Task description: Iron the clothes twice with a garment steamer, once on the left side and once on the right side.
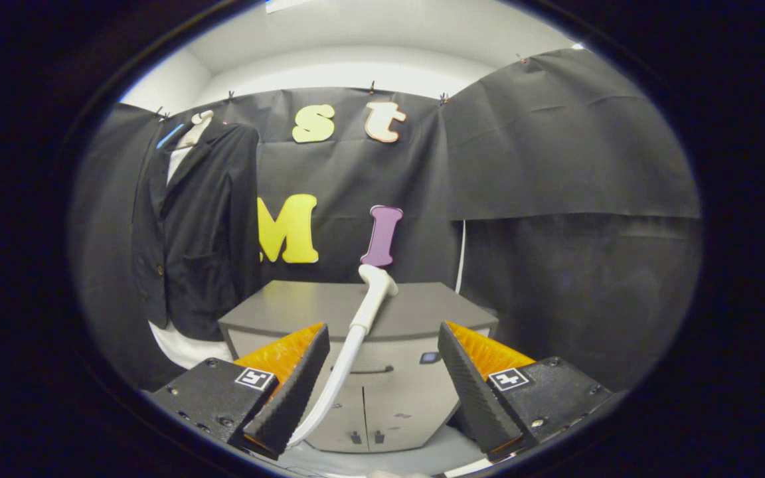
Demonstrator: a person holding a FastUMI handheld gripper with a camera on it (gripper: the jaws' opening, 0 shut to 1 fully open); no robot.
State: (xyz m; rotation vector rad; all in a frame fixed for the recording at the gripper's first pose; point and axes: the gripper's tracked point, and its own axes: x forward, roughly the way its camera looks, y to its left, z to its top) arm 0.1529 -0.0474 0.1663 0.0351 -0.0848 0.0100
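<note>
Gripper [382, 372]: fingers spread wide, gripping nothing. Garment steamer [364, 312]: head on grey cabinet [303, 305] top, handle slanting down between the fingers, nearer the left one. Dark jacket [190, 226]: hanging left of cabinet, beyond.

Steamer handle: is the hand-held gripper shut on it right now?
No. The hand-held gripper is open, and the steamer handle rises between its spread fingers, close to one and well clear of the other.
</note>
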